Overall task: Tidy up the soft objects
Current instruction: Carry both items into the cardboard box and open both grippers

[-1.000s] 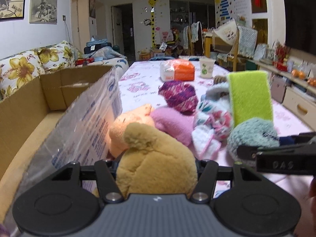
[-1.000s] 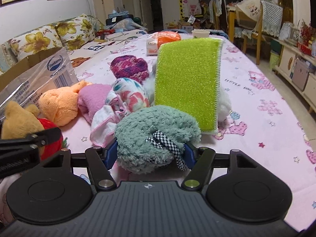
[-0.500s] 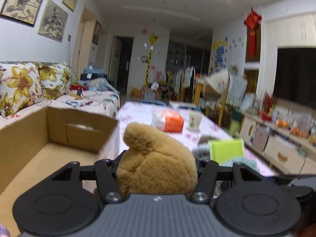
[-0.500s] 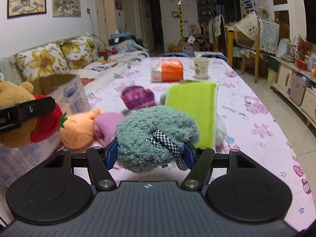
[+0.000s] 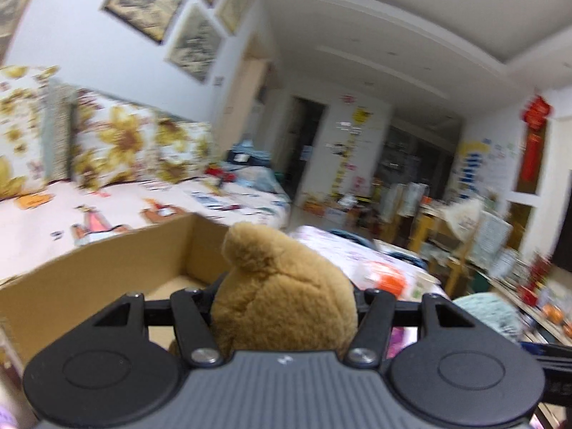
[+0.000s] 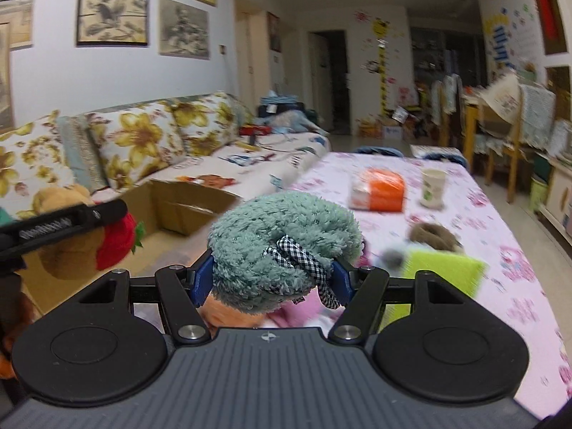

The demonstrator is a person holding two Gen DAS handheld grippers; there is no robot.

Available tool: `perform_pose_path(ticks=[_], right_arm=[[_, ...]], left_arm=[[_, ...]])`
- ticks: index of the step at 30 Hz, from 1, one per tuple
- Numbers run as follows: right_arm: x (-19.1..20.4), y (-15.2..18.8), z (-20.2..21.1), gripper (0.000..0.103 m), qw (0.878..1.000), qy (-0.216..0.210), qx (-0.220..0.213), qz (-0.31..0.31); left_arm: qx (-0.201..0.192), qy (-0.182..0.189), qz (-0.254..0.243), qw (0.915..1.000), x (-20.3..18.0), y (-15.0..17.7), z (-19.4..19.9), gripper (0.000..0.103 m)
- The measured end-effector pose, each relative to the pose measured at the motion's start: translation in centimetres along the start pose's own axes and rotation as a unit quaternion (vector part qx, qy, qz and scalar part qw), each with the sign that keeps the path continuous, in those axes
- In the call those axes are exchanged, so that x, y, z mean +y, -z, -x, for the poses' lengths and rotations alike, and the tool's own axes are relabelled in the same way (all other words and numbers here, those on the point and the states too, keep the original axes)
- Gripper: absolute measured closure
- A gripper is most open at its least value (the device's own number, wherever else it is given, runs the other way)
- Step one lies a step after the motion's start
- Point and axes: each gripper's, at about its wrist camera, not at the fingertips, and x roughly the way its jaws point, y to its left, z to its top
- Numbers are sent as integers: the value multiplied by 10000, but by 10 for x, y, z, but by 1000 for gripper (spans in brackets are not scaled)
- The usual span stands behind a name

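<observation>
**Both toys lifted clear of the table**

Since a second ago both grippers have risen, carrying their toys up off the pink tablecloth [image 6: 475,214]. Left to right: one cardboard box [image 5: 118,261] stands open beside the sofa [image 6: 143,139]; the left gripper [image 5: 284,296] is clamped on one brown teddy bear [image 5: 282,286], held above the box's near edge, head up, ear pointing at the ceiling, its red front [image 6: 114,243] seen from the right wrist. The right gripper [image 6: 273,277] squeezes one teal fluffy toy [image 6: 282,243] with a checked ribbon, above the table's near-left part, its long axis lying across the jaws. Farther right lie one green cloth [image 6: 443,271], one orange packet [image 6: 379,193] and one cup [image 6: 432,187].
</observation>
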Motion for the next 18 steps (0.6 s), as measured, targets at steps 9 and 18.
perform_pose_path(ticks=[9, 18], right_arm=[[39, -18, -48, 21, 9946, -876, 127, 545], [63, -18, -85, 6, 9845, -1247, 483, 1133]], left_arm=[[315, -1017, 443, 9933, 42, -6, -12, 44], [595, -1357, 608, 9871, 61, -5, -18, 42]])
